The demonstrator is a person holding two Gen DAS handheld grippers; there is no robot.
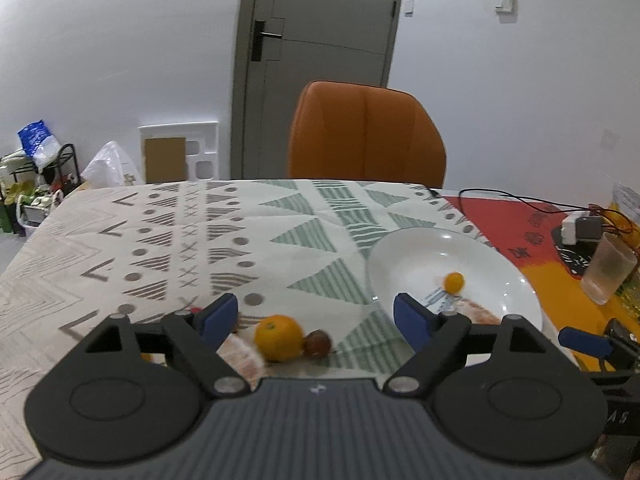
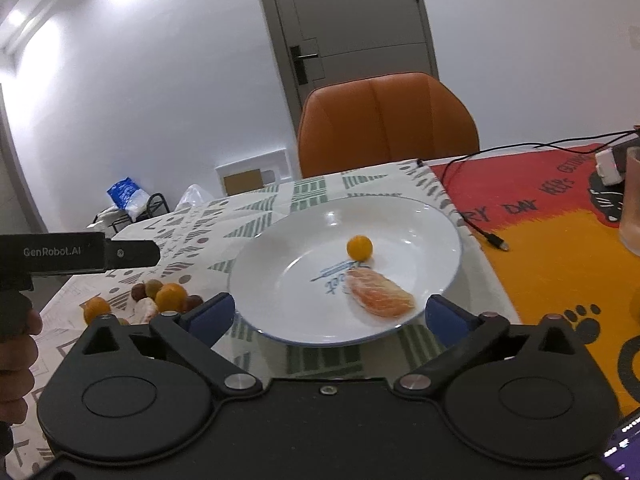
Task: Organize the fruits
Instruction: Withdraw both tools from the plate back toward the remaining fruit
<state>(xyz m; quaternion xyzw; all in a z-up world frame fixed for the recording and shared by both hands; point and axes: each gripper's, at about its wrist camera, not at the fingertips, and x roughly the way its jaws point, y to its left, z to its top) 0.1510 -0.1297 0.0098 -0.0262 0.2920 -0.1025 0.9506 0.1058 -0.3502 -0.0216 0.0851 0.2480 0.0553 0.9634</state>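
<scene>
Patterned table (image 1: 160,240): an orange (image 1: 279,337) is framed just ahead between the spread left gripper (image 1: 316,316) fingers; right gripper (image 2: 328,314) fingers are likewise spread, empty.

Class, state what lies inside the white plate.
Inside the white plate: a small orange fruit and a peeled citrus segment. The segment partly covers blue printed writing.

Glossy white ceramic plate (image 2: 432,232) gleams on my matt printed cloth (image 1: 160,240); smooth orange leather chair (image 1: 364,136) behind.
</scene>
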